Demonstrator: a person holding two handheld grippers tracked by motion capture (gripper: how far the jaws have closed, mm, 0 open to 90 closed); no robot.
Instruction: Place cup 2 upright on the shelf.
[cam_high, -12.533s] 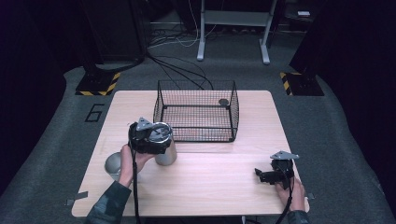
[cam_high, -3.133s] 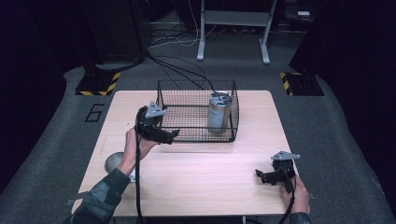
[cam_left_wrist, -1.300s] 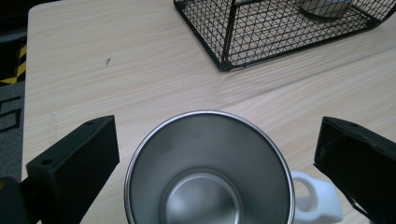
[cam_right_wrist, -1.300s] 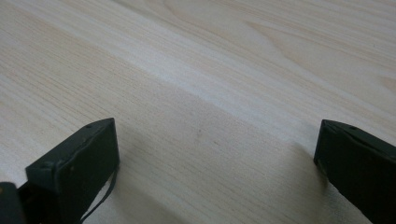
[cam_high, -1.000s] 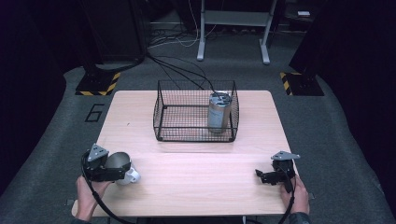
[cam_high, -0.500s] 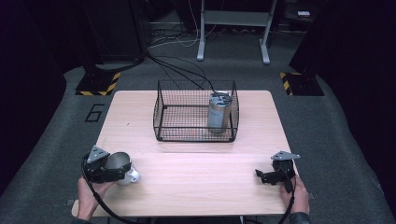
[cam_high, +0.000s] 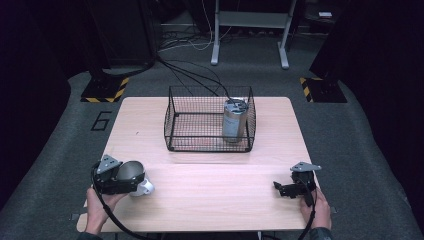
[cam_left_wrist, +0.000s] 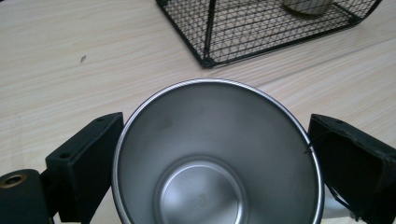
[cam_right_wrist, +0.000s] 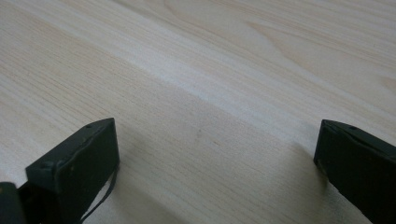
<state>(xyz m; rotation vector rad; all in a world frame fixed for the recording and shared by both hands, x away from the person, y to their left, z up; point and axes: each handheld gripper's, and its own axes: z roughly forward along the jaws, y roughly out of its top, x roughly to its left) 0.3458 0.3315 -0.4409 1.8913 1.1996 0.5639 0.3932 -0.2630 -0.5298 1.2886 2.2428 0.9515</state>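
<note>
You can read one mark only: a big "6" (cam_high: 101, 120) on the grey floor mat (cam_high: 60, 150), left of the table (cam_high: 210, 200). No other legible txt.

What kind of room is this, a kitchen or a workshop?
It looks more like a lab or recording studio than a kitchen. A lone wooden table stands on grey carpet, cables trail across the floor, and yellow-and-black striped weighted bases sit beside it.
</note>
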